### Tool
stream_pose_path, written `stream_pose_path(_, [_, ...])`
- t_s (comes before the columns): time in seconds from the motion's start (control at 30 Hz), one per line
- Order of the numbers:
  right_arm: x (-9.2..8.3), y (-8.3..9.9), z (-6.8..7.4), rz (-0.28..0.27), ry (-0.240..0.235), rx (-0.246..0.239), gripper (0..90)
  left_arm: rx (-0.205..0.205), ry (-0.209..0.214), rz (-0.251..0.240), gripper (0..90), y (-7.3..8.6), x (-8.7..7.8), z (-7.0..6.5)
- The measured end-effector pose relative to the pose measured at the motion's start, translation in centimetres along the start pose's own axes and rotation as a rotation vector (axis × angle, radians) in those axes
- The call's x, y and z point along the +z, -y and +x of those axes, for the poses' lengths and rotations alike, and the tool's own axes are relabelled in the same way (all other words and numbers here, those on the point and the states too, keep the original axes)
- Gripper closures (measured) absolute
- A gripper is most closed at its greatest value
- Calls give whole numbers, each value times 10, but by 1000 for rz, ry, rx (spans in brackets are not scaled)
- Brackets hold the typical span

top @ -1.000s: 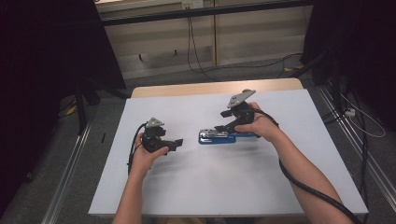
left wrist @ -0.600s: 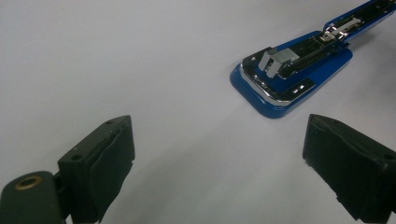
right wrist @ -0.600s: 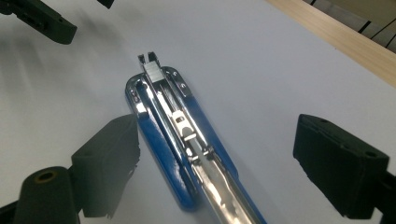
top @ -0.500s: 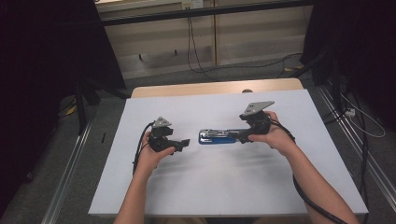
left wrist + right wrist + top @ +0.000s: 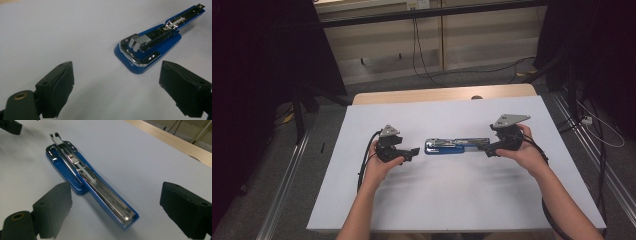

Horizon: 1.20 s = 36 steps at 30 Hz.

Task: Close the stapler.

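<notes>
Stapler [image 5: 457, 146] lies flat mid-frame on the sheet [image 5: 437, 200], swung open lengthwise so each end faces a hand. My left gripper [image 5: 414, 151] has been closing slightly, my right gripper [image 5: 488, 150] opening; both released, nothing between the jaws, lined up to take an end each.

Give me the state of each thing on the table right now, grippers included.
Stapler: folded out flat on the table, metal magazine exposed, nothing touching it.
Left gripper: open, empty, jaws have just been closing a little, short of the stapler's wide end.
Right gripper: open, empty, jaws have just been opening, at the stapler's narrow end.
</notes>
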State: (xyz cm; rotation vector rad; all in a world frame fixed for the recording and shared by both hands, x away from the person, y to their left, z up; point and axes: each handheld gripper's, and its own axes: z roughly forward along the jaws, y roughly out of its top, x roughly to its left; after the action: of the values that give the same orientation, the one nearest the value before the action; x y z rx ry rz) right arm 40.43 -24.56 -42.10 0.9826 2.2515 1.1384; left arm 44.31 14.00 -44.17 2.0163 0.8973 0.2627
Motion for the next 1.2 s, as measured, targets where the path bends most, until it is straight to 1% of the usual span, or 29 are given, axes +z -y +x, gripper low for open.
stream_pose_path(0.03, [-2, 2, 0, -3, 1, 11, 108, 3, -3, -6, 158, 0, 0, -2])
stream_pose_path(0.07, [-4, 5, 0, -9, 1, 29, 118, 6, -4, 2, 180, 0, 0, -3])
stream_pose_path(0.1, [-6, 7, 0, -6, 8, 40, 135, 26, -7, 13, 208, -1, 0, -4])
stream_pose_path(0.13, [-8, 9, 1, 3, 23, 43, 143, 37, -9, 7, 254, -2, 0, -5])
stream_pose_path(0.17, [-9, 10, 2, 7, 33, 41, 153, 48, -4, -8, 352, -2, 1, -7])
stream_pose_path(0.2, [-11, 13, 2, 9, 48, 48, 182, 44, 0, -13, 431, -3, 1, -9])
stream_pose_path(0.23, [-12, 15, 3, 7, 67, 69, 204, 36, 15, -19, 458, -5, 2, -11])
stream_pose_path(0.27, [-14, 17, 3, 4, 80, 86, 218, 37, 38, -23, 532, -6, 3, -15])
stream_pose_path(0.33, [-18, 23, 5, -7, 98, 109, 261, 65, 49, -6, 636, -6, 4, -18])
stream_pose_path(0.37, [-21, 26, 6, -2, 109, 110, 280, 57, 59, -8, 706, -6, 5, -20])
stream_pose_path(0.43, [-27, 31, 6, -5, 125, 114, 296, 62, 65, -1, 777, -5, 6, -21])
stream_pose_path(0.47, [-29, 33, 5, -4, 133, 119, 323, 61, 67, -1, 807, -5, 6, -21])
stream_pose_path(0.5, [-32, 34, 4, 1, 137, 112, 344, 60, 67, -3, 830, -5, 6, -22])
stream_pose_path(0.57, [-35, 36, 2, -2, 159, 116, 393, 61, 59, -5, 865, -6, 7, -22])
stream_pose_path(0.63, [-36, 38, -1, 3, 172, 139, 507, 45, 50, -13, 891, -5, 7, -22])
stream_pose_path(0.67, [-35, 39, -1, 13, 187, 139, 552, 44, 44, -13, 899, -5, 7, -22])
stream_pose_path(0.7, [-34, 39, -2, 19, 198, 135, 622, 46, 38, -14, 900, -6, 8, -21])
stream_pose_path(0.73, [-32, 40, -2, 28, 195, 136, 707, 37, 38, -5, 900, -6, 9, -21])
stream_pose_path(0.77, [-30, 40, -2, 42, 193, 137, 742, 40, 33, 4, 900, -5, 10, -20])
stream_pose_path(0.8, [-27, 40, -2, 61, 208, 129, 795, 39, 34, 10, 900, -5, 12, -20])
stream_pose_path(0.83, [-25, 40, -1, 77, 207, 124, 845, 31, 34, 12, 900, -4, 14, -20])
stream_pose_path(0.87, [-23, 40, -1, 89, 209, 126, 862, 21, 38, 15, 900, -3, 16, -20])
stream_pose_path(0.9, [-19, 40, -2, 104, 218, 128, 889, 30, 30, 17, 900, -2, 19, -20])
stream_pose_path(0.97, [-12, 41, -2, 122, 197, 122, 900, 30, 37, 20, 900, -1, 22, -21])
stream_pose_path(1.03, [-6, 42, -2, 144, 188, 111, 900, 51, 30, 29, 900, -1, 25, -24])
stream_pose_path(1.07, [-4, 42, -2, 152, 184, 93, 900, 49, 28, 30, 900, 0, 25, -24])
stream_pose_path(1.13, [1, 43, 0, 167, 167, 80, 900, 36, 43, 25, 900, 0, 27, -25])
stream_pose_path(1.17, [3, 43, 1, 170, 163, 76, 900, 42, 25, 28, 900, 0, 27, -26])
stream_pose_path(1.2, [5, 42, 2, 173, 157, 77, 900, 43, 43, 33, 900, 0, 27, -26])
